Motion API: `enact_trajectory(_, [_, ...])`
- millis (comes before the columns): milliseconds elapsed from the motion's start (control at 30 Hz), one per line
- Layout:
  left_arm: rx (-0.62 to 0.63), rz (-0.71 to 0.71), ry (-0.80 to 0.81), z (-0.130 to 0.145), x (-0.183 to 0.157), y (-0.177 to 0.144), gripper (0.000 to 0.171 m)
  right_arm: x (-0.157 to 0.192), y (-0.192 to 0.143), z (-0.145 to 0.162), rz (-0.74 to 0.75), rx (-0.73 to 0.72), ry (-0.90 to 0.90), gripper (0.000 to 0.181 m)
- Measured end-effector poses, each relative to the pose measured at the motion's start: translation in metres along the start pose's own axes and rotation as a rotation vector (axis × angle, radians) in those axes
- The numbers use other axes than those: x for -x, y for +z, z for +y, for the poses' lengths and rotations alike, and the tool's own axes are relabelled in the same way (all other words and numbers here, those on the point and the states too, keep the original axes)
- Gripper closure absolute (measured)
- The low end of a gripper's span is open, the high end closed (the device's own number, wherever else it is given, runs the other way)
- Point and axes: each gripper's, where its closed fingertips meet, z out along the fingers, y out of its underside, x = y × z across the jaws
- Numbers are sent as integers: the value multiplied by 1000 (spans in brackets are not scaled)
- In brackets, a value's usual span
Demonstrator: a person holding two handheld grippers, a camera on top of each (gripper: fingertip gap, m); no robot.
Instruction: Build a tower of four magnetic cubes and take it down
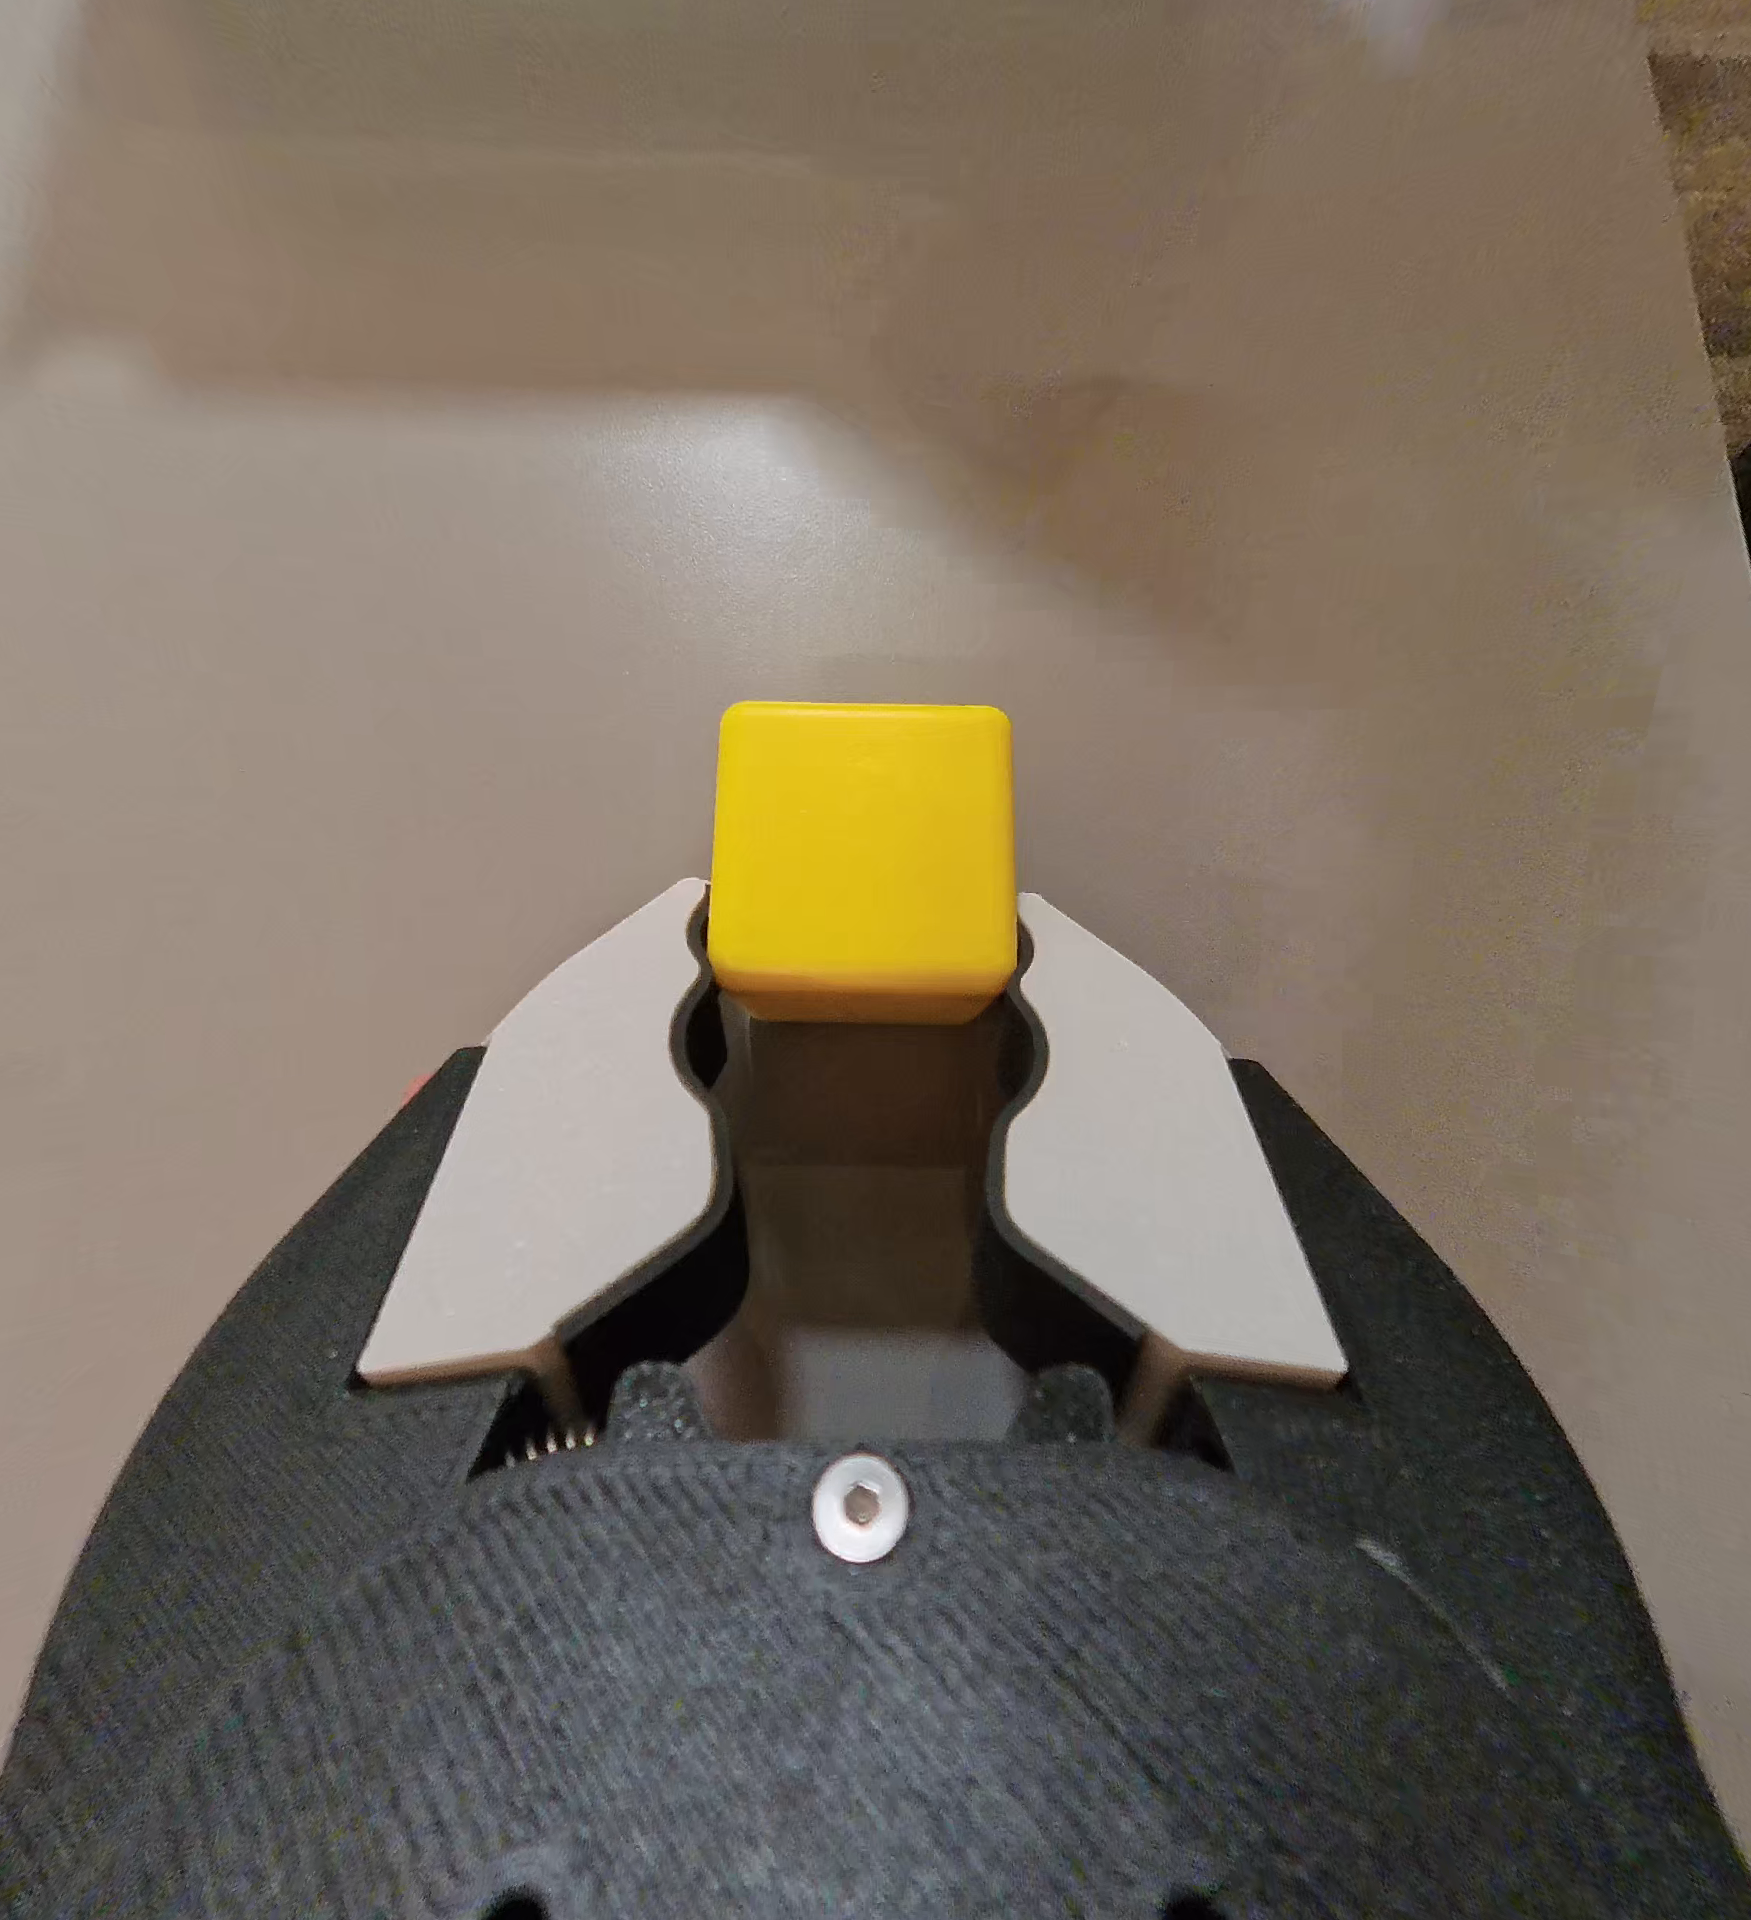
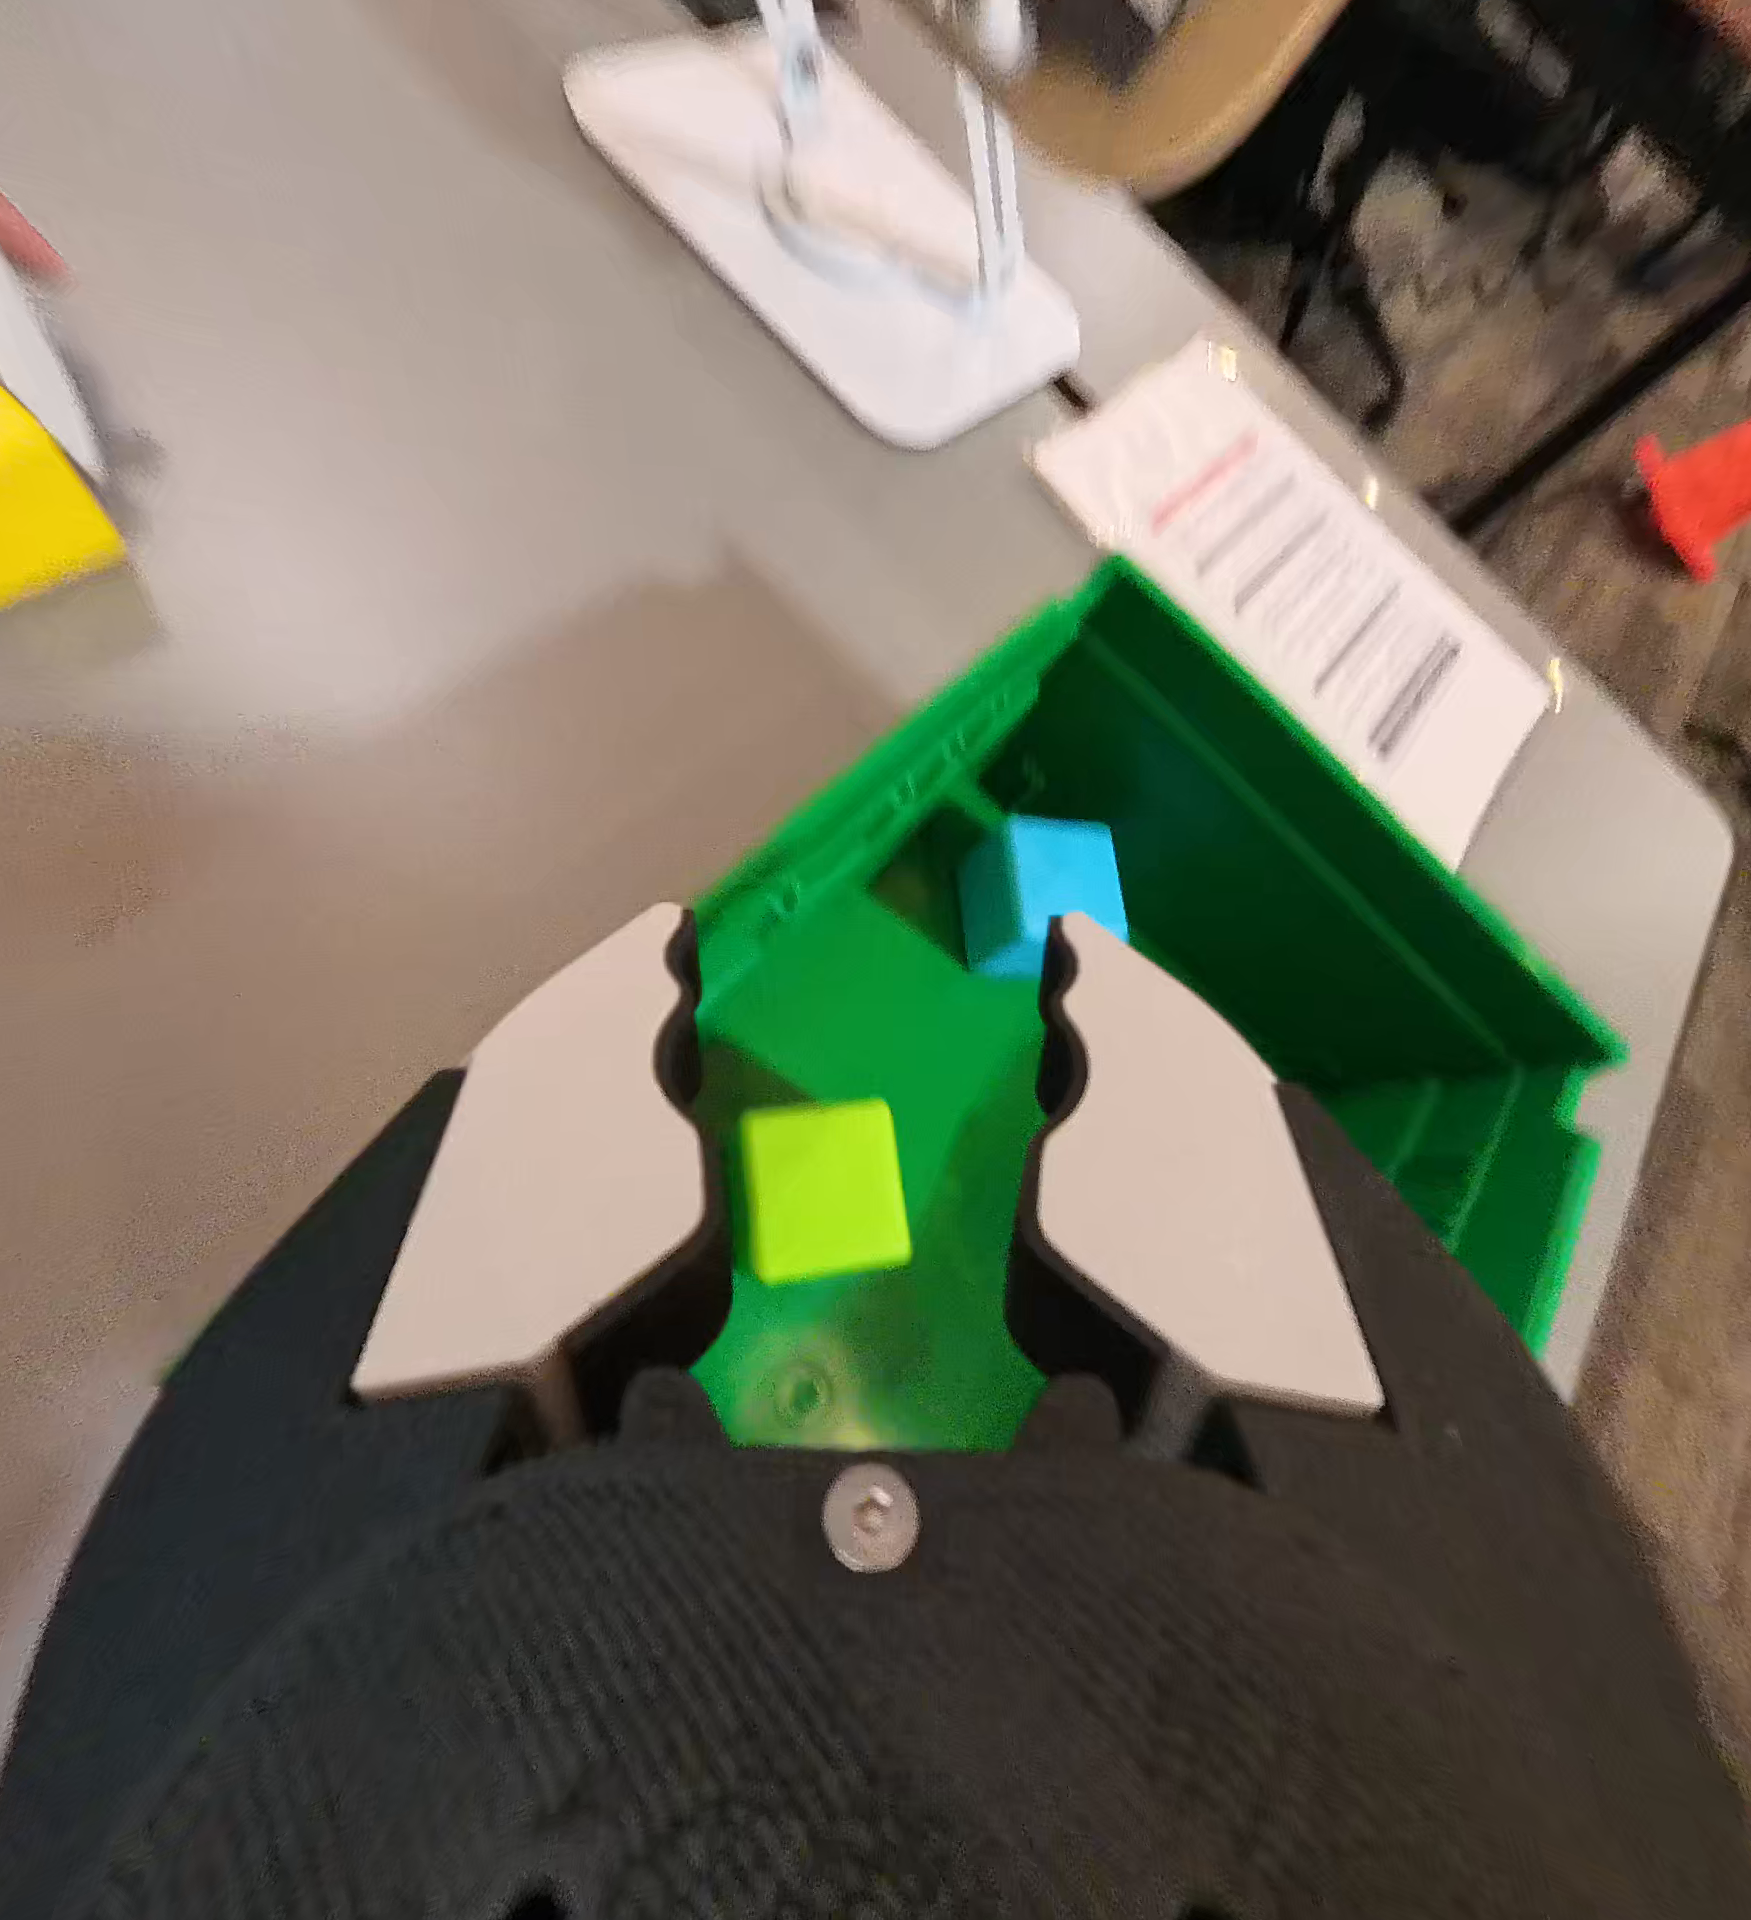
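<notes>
yellow cube (image 1: 858, 862) square in left jaws

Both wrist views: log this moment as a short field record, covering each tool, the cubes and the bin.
left tool: shut on yellow cube, above the table
right tool: open, empty, over the green bin
lime cube: in the bin, seen between the right tool's fingers, no grip visible
blue cube: in the bin, farther in
paper: on the table beyond the bin
white stand: on the table, far side
</notes>
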Motion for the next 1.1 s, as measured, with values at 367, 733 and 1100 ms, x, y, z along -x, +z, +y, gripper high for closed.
enact_trajectory(367, [28,18,-25,4,-1,2,120,164,0,-165,-482,-547,100,121])
enact_trajectory(733, [23,15,-55,6,2,-2,113,245,104,-91,-478,-201,-99,105])
enact_trajectory(1100, [27,7,-46,7,2,-1,113,251,122,-73,-539,-134,-70,114])
